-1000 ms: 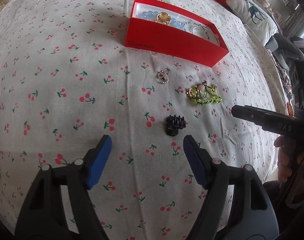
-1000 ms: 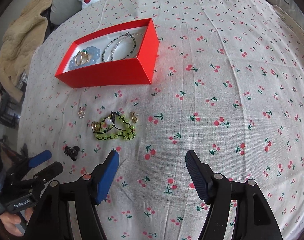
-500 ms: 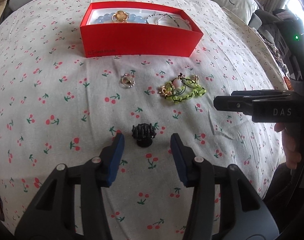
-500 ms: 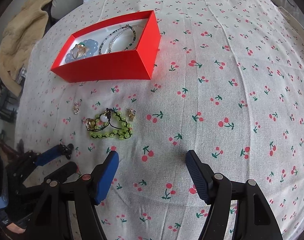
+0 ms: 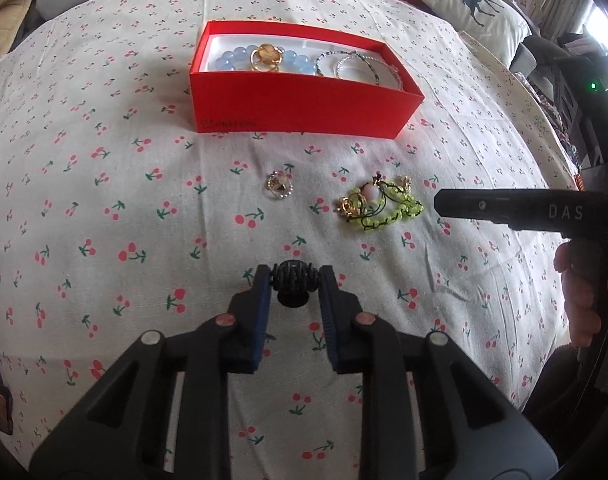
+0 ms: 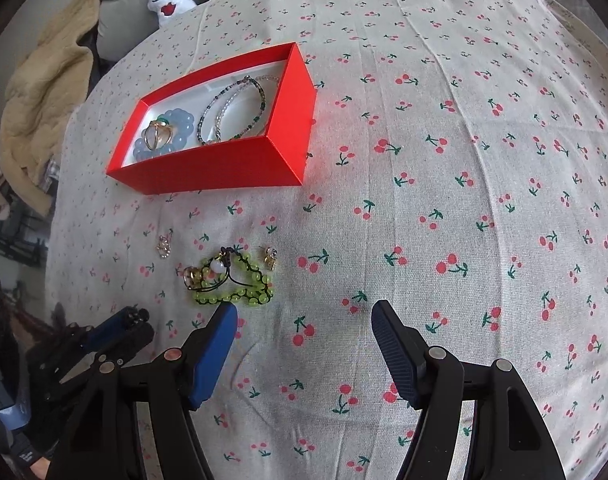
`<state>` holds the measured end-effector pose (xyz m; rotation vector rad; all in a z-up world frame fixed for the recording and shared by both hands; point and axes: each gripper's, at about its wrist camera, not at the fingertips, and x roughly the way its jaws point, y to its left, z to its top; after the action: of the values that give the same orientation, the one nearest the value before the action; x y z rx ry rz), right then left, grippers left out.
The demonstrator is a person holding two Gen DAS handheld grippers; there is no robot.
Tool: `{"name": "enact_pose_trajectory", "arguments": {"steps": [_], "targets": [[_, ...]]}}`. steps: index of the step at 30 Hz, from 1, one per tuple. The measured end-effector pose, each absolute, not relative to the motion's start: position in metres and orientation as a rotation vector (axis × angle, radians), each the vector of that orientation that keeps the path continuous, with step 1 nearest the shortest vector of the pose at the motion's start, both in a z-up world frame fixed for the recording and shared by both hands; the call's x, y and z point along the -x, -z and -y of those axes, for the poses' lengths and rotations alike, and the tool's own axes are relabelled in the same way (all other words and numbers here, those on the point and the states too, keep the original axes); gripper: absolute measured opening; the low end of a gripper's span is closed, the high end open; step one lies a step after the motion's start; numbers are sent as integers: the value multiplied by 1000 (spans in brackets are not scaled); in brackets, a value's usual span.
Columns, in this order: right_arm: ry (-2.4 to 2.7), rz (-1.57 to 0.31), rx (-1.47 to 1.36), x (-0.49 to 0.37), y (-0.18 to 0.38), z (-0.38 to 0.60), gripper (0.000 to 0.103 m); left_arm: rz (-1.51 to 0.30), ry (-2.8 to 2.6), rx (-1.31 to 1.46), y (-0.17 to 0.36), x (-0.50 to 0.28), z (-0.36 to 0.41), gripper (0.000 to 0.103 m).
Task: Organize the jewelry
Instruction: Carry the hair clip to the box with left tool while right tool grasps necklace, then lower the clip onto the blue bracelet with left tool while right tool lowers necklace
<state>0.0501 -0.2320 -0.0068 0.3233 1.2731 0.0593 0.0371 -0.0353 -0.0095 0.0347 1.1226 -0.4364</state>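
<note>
Left wrist view: the left gripper (image 5: 295, 280) angles down at the cherry-print cloth (image 5: 103, 208), its jaws having just been closing, pads now clamped on the small black hair claw (image 5: 294, 278). Beyond lie the red box (image 5: 295, 104) holding bracelets, a green beaded bracelet (image 5: 384, 208) and a ring (image 5: 279, 185). The right gripper (image 6: 304, 316) hangs spread, nothing between its fingers.

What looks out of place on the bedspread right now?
Nothing damaged. A tangled green bead bracelet with gold rings, plus a small ring, lie loose outside the red box. The left gripper pinches a black hair claw.
</note>
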Motion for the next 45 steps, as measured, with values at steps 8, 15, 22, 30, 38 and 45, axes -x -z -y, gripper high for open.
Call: {"name": "enact_pose_trajectory", "arguments": {"steps": [8, 15, 22, 30, 38, 45], "targets": [[-62, -1294, -357, -75, 17, 212, 41, -1124, 407, -7, 7, -37, 11, 26], [-62, -1302, -331, -81, 28, 200, 15, -1128, 392, 10, 6, -39, 0, 26], [-89, -1287, -306, -79, 22, 194, 10, -1120, 398, 16, 2, -40, -1, 26], [-140, -1202, -294, -68, -12, 197, 9, -1108, 400, 18, -3, -41, 0, 26], [-160, -1136, -322, -69, -39, 201, 9, -1083, 394, 26, -12, -45, -1, 26], [-177, -1064, -320, -69, -64, 203, 9, -1043, 395, 55, -25, -55, 1, 26]]}}
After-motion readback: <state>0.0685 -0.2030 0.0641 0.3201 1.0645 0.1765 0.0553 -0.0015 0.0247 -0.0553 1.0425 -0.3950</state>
